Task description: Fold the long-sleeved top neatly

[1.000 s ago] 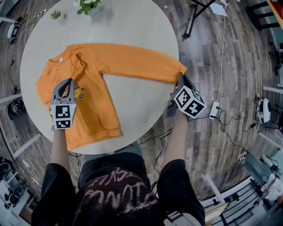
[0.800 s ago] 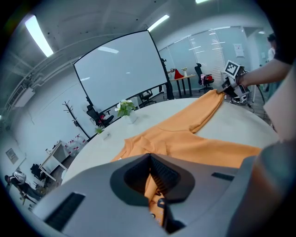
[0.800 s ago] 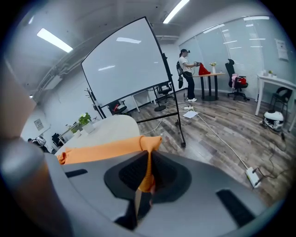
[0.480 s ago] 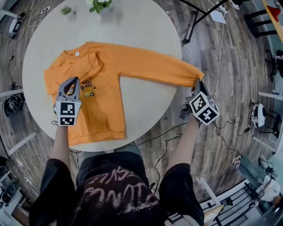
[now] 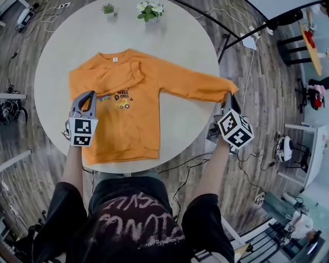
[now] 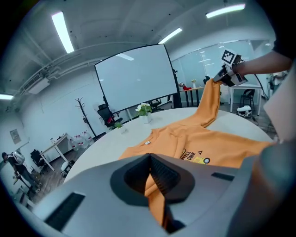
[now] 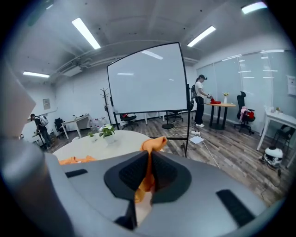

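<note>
Your left gripper (image 5: 88,95) is pressed together on a fold of the orange long-sleeved top (image 5: 131,120), at the side edge of its body, left of centre in the head view. Your right gripper (image 5: 227,98) is also pinching orange cloth. It holds the cuff of the outstretched sleeve (image 5: 193,85) at the right of the frame, just past the table's edge. In the left gripper view that sleeve climbs off the tabletop up to the right gripper. The top lies front-up on the round table (image 5: 56,51), with its collar toward the top of the frame, its hem toward you and the printed motif showing. The other sleeve (image 5: 121,76) lies folded across the chest. A flowering plant (image 5: 148,10) and a smaller green plant (image 5: 108,8) stand at the table's far edge, apart from the top.
</note>
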`<state>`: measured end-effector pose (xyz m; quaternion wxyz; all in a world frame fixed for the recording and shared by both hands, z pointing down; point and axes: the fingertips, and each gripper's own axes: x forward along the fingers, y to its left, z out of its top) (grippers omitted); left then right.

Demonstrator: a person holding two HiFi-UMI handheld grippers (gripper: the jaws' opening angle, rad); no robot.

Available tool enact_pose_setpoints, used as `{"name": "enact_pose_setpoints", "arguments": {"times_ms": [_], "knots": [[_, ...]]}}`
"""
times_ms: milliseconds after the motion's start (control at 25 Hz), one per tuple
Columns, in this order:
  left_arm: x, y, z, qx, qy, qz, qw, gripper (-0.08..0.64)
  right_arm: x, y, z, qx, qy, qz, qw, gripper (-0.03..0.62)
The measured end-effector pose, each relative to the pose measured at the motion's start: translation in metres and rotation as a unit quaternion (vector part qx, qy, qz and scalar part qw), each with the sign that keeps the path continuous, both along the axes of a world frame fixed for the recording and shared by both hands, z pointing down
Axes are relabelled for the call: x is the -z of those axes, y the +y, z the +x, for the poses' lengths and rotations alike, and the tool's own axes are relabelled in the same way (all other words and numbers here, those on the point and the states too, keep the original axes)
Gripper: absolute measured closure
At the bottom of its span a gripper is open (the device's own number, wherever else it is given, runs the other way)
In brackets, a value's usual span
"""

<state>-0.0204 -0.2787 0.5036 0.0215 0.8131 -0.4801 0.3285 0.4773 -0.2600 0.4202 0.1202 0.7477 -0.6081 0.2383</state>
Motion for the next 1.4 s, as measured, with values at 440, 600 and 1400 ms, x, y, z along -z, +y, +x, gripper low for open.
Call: {"name": "enact_pose_setpoints", "arguments": {"times_ms": [440,600,1400], "knots": [[0.016,0.02,-0.122,0.047,0.042,0.016,0.9979,0.548,0.059,-0.043,-0.192,0.099,0.03,0.027,0.994,0.568],[0.018,0.028,-0.164,0.063,0.063,0.015,0.9959,0.547,0.061,-0.059,-0.264,0.142,0.036,0.023,0.989,0.568],[-0.034,0.075,-0.226,0.028,0.067,-0.04,0.9966,0.547,-0.076,-0.062,-0.522,0.333,0.073,-0.108,0.934,0.53]]}}
